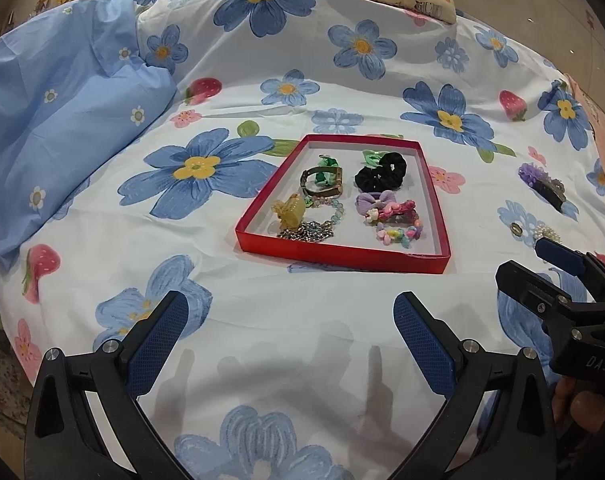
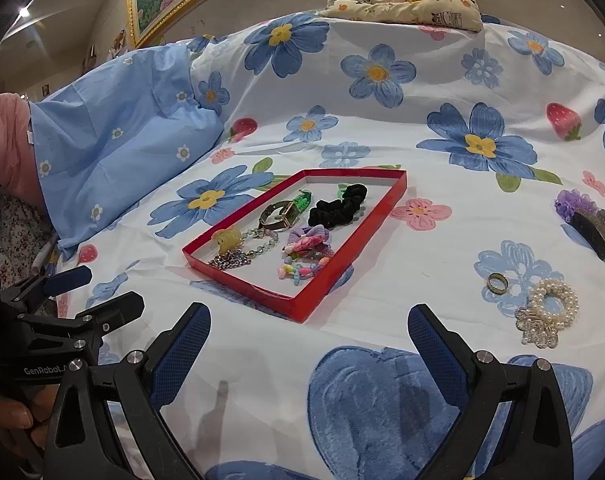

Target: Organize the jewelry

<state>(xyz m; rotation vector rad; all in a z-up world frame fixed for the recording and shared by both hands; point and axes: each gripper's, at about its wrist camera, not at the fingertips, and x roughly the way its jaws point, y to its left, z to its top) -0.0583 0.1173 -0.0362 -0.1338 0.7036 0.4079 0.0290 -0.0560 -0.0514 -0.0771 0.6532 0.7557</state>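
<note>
Jewelry lies partly sorted on a bed with a blue-flower sheet point(image 2: 382, 152). Both tools hover low over the bedding, side by side: the left tool point(image 1: 290, 320) and the right tool point(image 2: 308, 332) each have their blue-padded fingers spread wide, holding nothing. Just ahead sits a shallow red tray point(image 2: 354, 236) holding a black scrunchie point(image 2: 338, 204), a watch point(image 2: 280, 216), chains and beaded bracelets. To its right, loose on the sheet, lie a ring point(image 2: 497, 282), a pearl bracelet point(image 2: 552, 302) and a purple flower clip point(image 2: 582, 216).
</note>
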